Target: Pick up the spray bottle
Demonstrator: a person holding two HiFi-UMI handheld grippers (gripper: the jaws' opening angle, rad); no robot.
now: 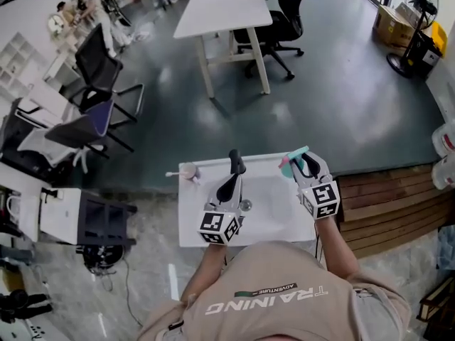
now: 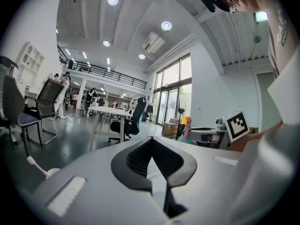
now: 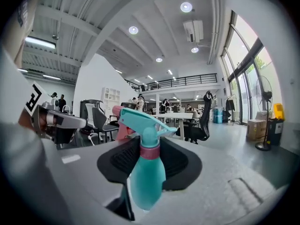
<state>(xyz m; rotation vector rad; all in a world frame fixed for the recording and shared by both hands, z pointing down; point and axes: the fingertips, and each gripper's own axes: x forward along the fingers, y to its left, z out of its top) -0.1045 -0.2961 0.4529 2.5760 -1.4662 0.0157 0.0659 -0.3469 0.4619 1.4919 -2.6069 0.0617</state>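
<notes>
The right gripper (image 1: 307,165) hangs over the far right corner of the white surface (image 1: 274,215), its fingers (image 3: 121,161) pinching the teal spray bottle (image 3: 146,172) just below its pink collar. Over the surface's middle, the left gripper (image 1: 234,168) has its fingers (image 2: 133,161) pressed together, seemingly on nothing.

You wear a tan T-shirt (image 1: 284,300) with "TRAINING" printed across it in large white letters. Next to that sits a smaller "ADVENTURE" line beside a short dark green bar. The left gripper (image 1: 235,160) and right gripper (image 1: 306,163) share one build: a pale grey housing and black jaws, ribbed on their inner faces. Behind the jaws each carries a marker cube, left (image 1: 219,227) and right (image 1: 321,199), white-faced with bold black square patterns.
</notes>
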